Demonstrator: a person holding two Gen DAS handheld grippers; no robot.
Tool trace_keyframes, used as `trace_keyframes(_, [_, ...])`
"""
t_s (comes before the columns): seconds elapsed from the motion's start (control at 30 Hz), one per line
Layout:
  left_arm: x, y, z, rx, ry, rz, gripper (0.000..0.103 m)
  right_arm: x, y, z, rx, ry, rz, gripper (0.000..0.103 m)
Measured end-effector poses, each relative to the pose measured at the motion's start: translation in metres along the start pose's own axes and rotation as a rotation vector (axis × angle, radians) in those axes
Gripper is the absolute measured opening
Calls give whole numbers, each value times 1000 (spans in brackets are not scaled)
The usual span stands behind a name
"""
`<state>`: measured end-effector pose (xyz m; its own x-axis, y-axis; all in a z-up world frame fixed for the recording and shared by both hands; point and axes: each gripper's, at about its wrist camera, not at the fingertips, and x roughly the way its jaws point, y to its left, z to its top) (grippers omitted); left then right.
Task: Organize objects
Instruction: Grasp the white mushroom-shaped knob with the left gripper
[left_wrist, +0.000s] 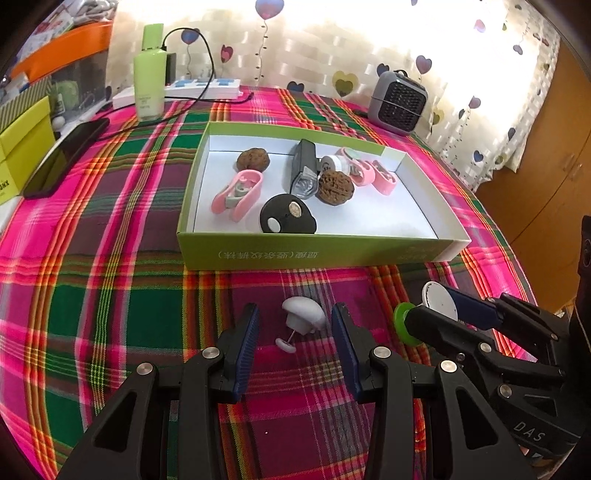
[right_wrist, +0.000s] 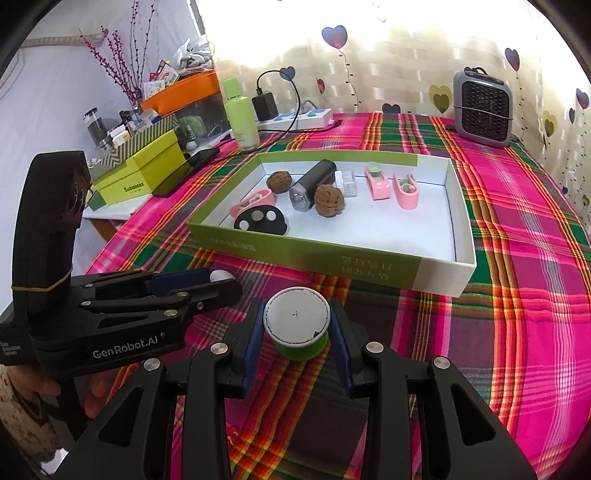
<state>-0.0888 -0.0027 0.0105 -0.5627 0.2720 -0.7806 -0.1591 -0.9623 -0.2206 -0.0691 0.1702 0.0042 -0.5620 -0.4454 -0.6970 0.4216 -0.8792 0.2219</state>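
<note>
A green-walled cardboard tray (left_wrist: 314, 254) (right_wrist: 306, 254) on the plaid cloth holds two walnuts (left_wrist: 335, 186), a black flashlight (left_wrist: 303, 168), pink clips (left_wrist: 238, 194), a black disc piece (left_wrist: 288, 216) and other small items. A white mushroom-shaped knob (left_wrist: 303, 319) lies on the cloth between the fingers of my open left gripper (left_wrist: 294, 350), untouched; it peeks past the left gripper in the right wrist view (right_wrist: 220, 275). My right gripper (right_wrist: 297, 334) is shut on a white-topped green spool (right_wrist: 297, 326), also seen in the left wrist view (left_wrist: 439, 302).
At the back stand a pale green bottle (left_wrist: 149, 74), a power strip (left_wrist: 207, 86) with a cable, and a small grey heater (left_wrist: 400, 101). A phone (left_wrist: 66, 157) and yellow-green boxes (right_wrist: 144, 170) lie at the left. The table edge drops off at the left.
</note>
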Motion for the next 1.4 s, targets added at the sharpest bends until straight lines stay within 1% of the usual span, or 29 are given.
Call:
trace_keyframes(0.17, [0, 0, 0, -1, -1, 3, 37, -1, 0, 0, 0, 0, 2, 35])
trace_keyframes(0.33, [1, 1, 0, -6, 2, 5, 26, -1, 0, -1, 1, 1, 4, 35])
trace_keyframes(0.47, [0, 1, 0, -10, 1, 7, 24, -1, 1, -1, -4, 1, 8, 35])
trace_keyframes(0.5, [0, 1, 0, -13, -1, 6, 22, -1, 1, -1, -3, 0, 7, 35])
trace_keyframes(0.77, [-2, 0, 0, -15, -11, 14, 22, -2, 1, -1, 1, -1, 9, 35])
trace_keyframes(0.9, [-9, -4, -1, 2, -34, 24, 22, -3, 0, -1, 0, -5, 9, 35])
trace_keyframes(1.4, [-26, -17, 0, 31, -78, 1, 22, -13, -2, 1, 3, -31, 5, 35])
